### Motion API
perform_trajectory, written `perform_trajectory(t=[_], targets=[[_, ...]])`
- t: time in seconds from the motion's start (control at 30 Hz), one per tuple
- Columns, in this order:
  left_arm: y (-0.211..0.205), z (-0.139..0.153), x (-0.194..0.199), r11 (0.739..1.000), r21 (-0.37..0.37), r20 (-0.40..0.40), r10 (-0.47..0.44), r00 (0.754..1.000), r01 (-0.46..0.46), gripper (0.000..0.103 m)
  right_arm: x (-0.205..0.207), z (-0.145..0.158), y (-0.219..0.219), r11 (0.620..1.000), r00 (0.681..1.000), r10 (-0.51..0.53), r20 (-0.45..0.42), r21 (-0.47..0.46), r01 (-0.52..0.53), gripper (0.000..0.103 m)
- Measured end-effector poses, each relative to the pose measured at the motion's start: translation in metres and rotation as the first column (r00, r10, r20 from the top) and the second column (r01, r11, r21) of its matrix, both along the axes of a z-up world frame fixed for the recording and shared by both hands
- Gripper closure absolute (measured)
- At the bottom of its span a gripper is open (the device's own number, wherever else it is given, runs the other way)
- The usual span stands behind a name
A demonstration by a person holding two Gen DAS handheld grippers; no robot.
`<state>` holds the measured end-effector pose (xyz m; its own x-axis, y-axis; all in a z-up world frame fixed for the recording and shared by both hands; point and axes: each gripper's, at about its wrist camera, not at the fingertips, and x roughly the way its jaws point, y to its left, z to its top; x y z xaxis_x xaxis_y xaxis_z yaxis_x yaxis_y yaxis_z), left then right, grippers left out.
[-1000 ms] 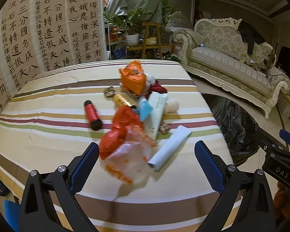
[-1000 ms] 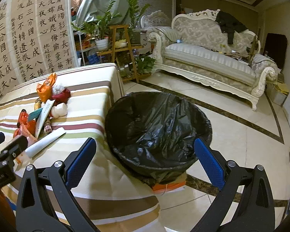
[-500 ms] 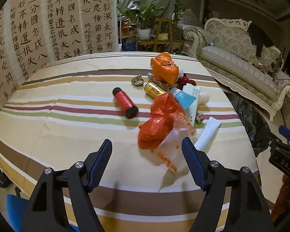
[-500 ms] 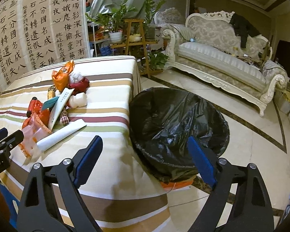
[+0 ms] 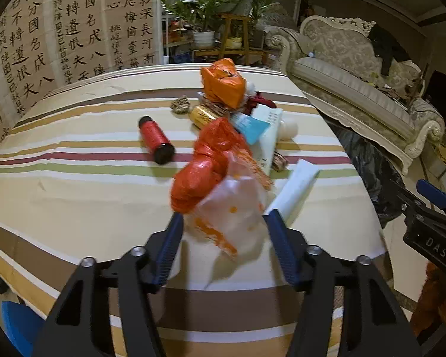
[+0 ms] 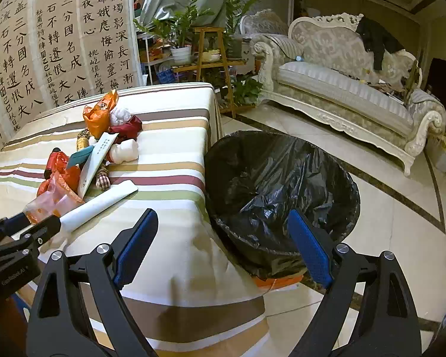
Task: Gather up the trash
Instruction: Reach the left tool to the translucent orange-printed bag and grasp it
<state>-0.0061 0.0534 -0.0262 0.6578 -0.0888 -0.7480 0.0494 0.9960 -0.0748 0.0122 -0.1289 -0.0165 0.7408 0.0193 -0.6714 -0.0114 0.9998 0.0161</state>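
A pile of trash lies on the striped tablecloth (image 5: 74, 196). It holds a red-orange plastic bag (image 5: 211, 160) joined to a clear orange-printed bag (image 5: 235, 208), a white tube (image 5: 294, 190), a red bottle (image 5: 156, 139), an orange bag (image 5: 223, 83) and a white and blue box (image 5: 267, 136). My left gripper (image 5: 224, 217) is closing, with the clear bag between its jaws; the pads do not visibly press it. My right gripper (image 6: 223, 217) hangs open and empty over the table corner beside the black-lined bin (image 6: 279, 184).
The bin stands on the tiled floor right of the table. A pale sofa (image 6: 342, 95) lines the far wall, with plants on a wooden stand (image 6: 211, 56) behind the table. A calligraphy screen (image 6: 59, 44) is at the far left.
My left gripper has moved in on the clear bag and its jaws have narrowed around it. My right gripper shifted towards the table, closed slightly, then held still.
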Motion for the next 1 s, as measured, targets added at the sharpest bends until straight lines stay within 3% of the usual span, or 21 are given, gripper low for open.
perform_trajectory(t=[0.43,0.77,1.0], targets=[[-0.021,-0.004,0.000,0.998,-0.028,-0.006,-0.056,0.998,0.056,0.074,-0.005,-0.006,-0.020,0.998,1.000,-0.021,-0.001,0.056,0.021,0.016],[-0.016,-0.001,0.007,0.998,-0.057,-0.012,-0.020,1.000,0.020,0.074,-0.007,-0.010,-0.033,0.995,0.999,-0.037,-0.008,0.091,0.038,0.016],[-0.012,0.003,0.004,0.997,-0.080,-0.015,-0.008,1.000,0.007,0.061,-0.007,-0.011,-0.033,0.995,0.999,-0.034,-0.011,0.093,0.035,0.016]])
